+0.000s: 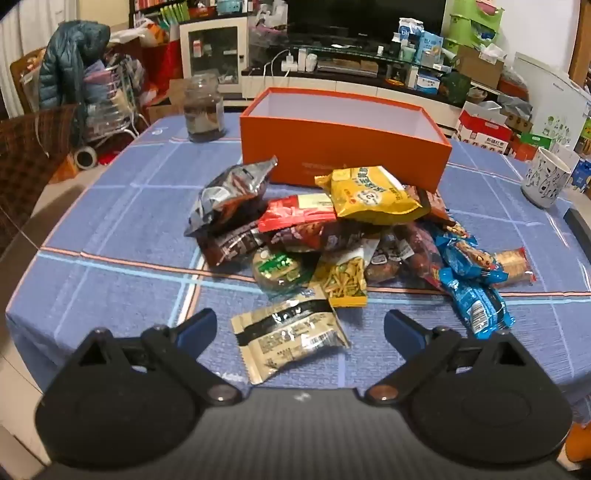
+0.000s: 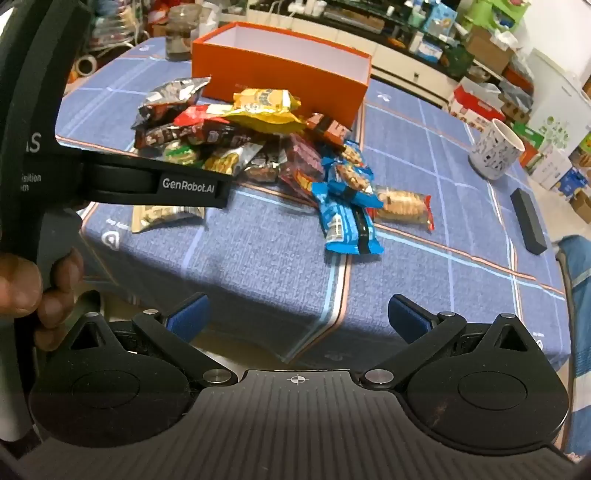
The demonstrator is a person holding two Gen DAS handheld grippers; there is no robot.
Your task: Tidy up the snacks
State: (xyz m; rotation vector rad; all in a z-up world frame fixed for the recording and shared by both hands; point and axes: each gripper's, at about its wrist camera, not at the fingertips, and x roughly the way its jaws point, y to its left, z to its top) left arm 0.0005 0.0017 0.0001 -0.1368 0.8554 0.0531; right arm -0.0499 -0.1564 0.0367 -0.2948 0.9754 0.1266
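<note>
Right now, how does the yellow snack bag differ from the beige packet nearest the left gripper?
The yellow snack bag sits on top of the pile, propped against the orange box; the beige packet lies flat on the tablecloth at the pile's near edge. The yellow bag looks puffed; the beige packet looks thin, with a black band. The beige packet lies between the open left gripper's fingers; the yellow bag is farther off. Both look sealed, outside the box.

table: blue grid cloth (image 1: 110, 229) | wicker chair (image 1: 33, 147) left | TV stand (image 1: 351, 77) behind, cluttered

Cluttered home living room: television (image 1: 365, 16), jacket-draped chair (image 1: 70, 66).
</note>
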